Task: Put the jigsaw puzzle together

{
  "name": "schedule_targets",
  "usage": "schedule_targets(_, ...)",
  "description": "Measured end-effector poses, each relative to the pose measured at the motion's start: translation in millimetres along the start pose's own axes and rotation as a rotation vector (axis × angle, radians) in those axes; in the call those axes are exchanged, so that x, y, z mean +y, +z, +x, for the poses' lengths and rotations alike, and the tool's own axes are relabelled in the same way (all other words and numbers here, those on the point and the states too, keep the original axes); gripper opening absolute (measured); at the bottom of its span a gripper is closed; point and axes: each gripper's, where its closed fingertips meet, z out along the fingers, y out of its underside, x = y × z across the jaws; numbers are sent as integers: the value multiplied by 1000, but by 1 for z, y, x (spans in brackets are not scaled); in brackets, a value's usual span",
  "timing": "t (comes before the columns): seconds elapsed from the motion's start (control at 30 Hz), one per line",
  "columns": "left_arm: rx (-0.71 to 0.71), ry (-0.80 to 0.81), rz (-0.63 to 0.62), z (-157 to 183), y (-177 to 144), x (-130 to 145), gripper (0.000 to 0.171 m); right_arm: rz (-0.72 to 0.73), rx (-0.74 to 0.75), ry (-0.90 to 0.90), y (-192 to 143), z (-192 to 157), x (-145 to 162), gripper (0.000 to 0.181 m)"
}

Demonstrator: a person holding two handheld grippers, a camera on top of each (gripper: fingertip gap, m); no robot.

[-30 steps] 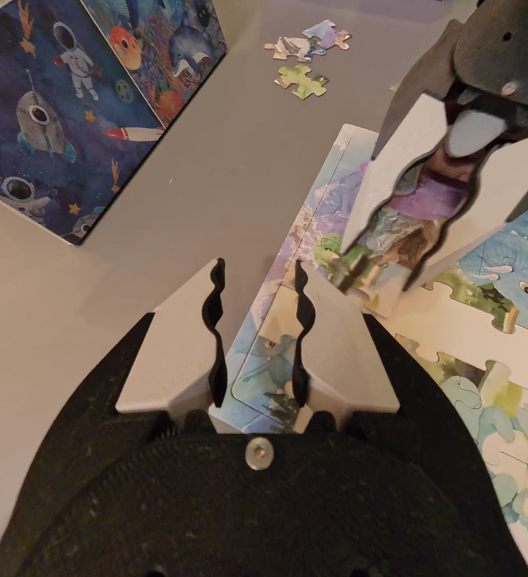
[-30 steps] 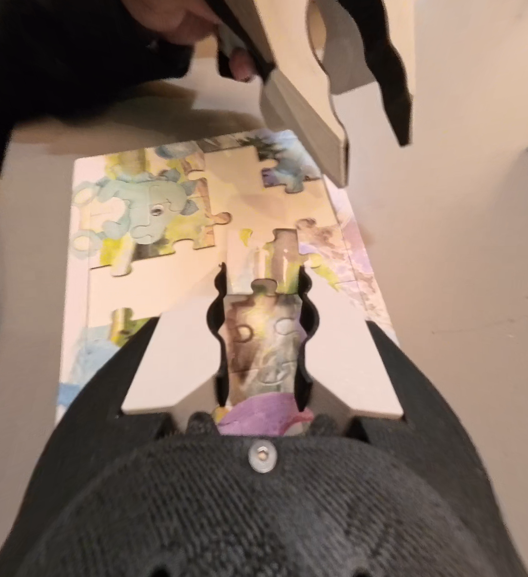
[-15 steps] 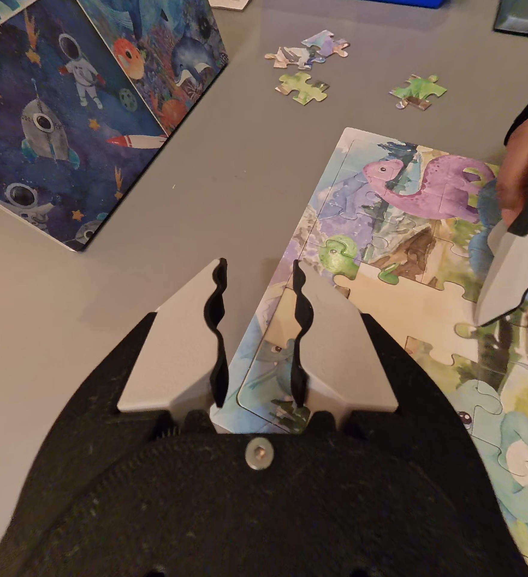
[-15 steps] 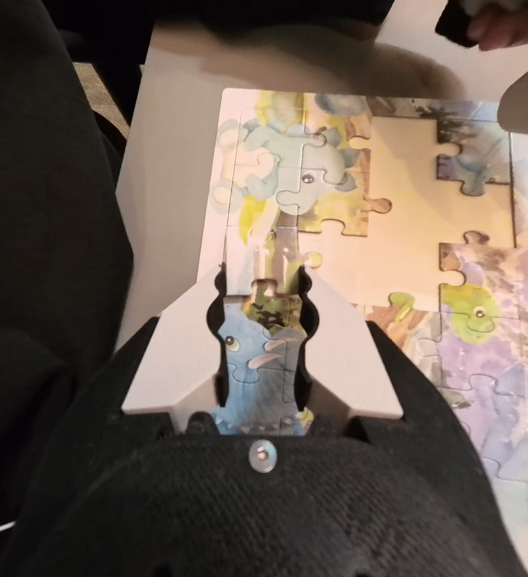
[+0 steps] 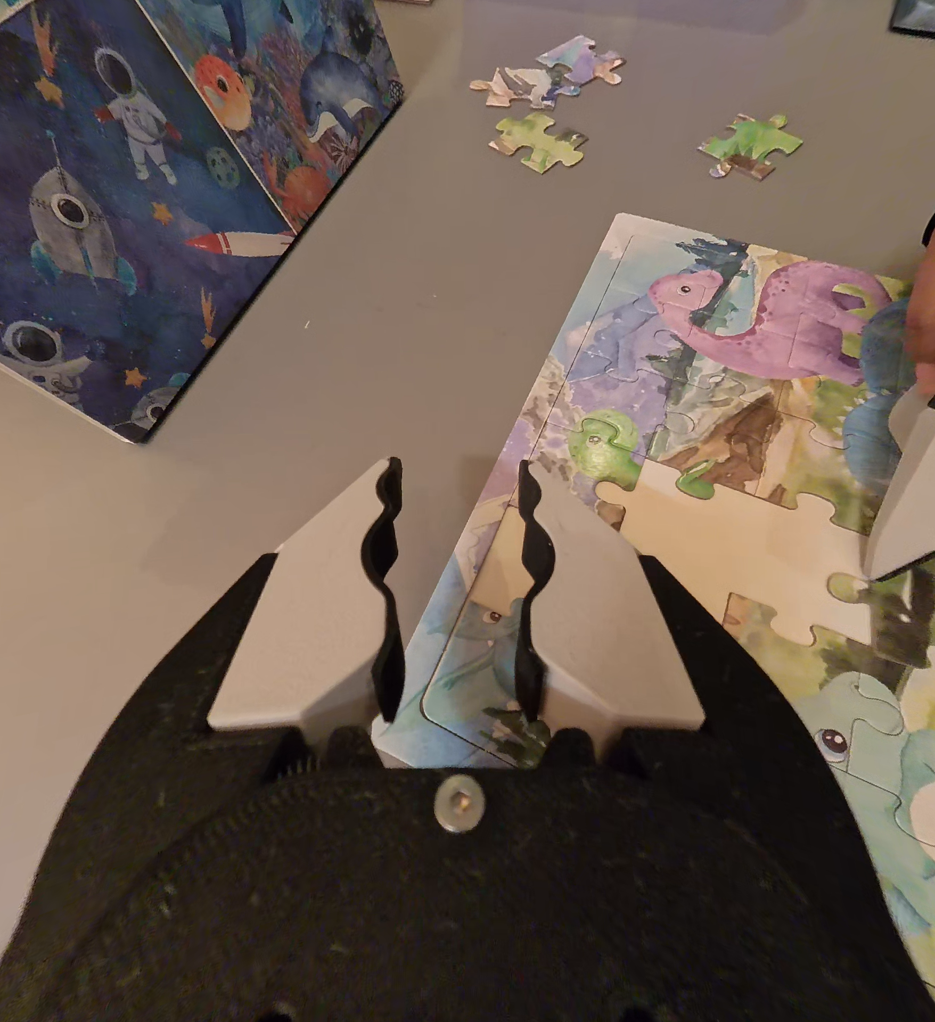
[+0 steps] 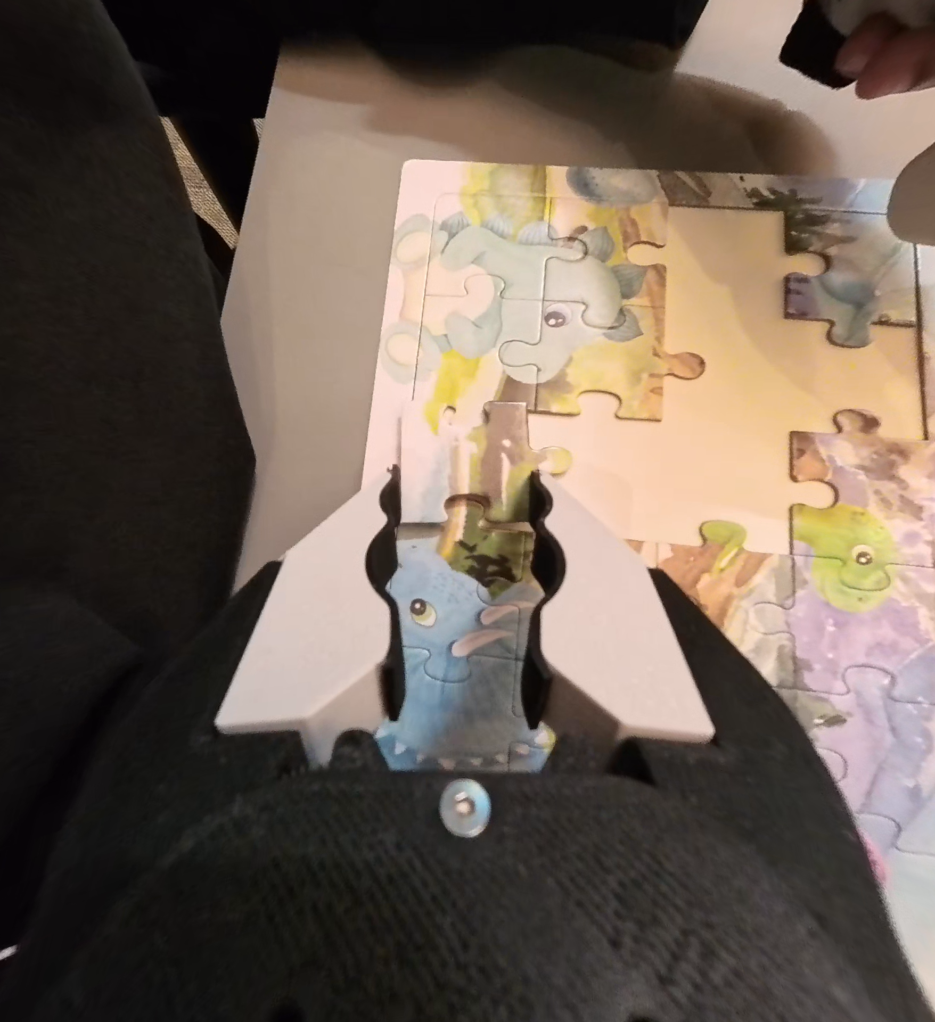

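Note:
The dinosaur puzzle board point(image 5: 731, 542) lies on the grey table with most pieces in place and a bare cream patch in its middle point(image 6: 731, 442). My right gripper point(image 6: 462, 481) is shut on a grey-green puzzle piece point(image 6: 501, 442), held at its fingertips over the board's edge beside the blue dinosaur. I cannot tell whether the piece touches the board. One of its fingers point(image 5: 924, 486) shows in the left wrist view, with a hand behind it. My left gripper point(image 5: 457, 470) is open and empty over the board's near corner.
Loose pieces lie on the table beyond the board: a green one point(image 5: 537, 141), another green one point(image 5: 750, 146) and a pale purple cluster point(image 5: 548, 74). A box with space and sea pictures point(image 5: 94, 221) stands at the far left. A person's dark clothing point(image 6: 94, 387) lies past the table edge.
My right gripper carried the piece from the purple-dinosaur end of the board across to the edge by the blue dinosaur, then nearly stopped. My left gripper has stayed put.

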Motion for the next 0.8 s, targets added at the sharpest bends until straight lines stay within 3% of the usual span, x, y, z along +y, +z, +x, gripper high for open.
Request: schedule_targets(0.8,-6,11,-21,0,3,4,41,-5,4,89,2,4,1,42)
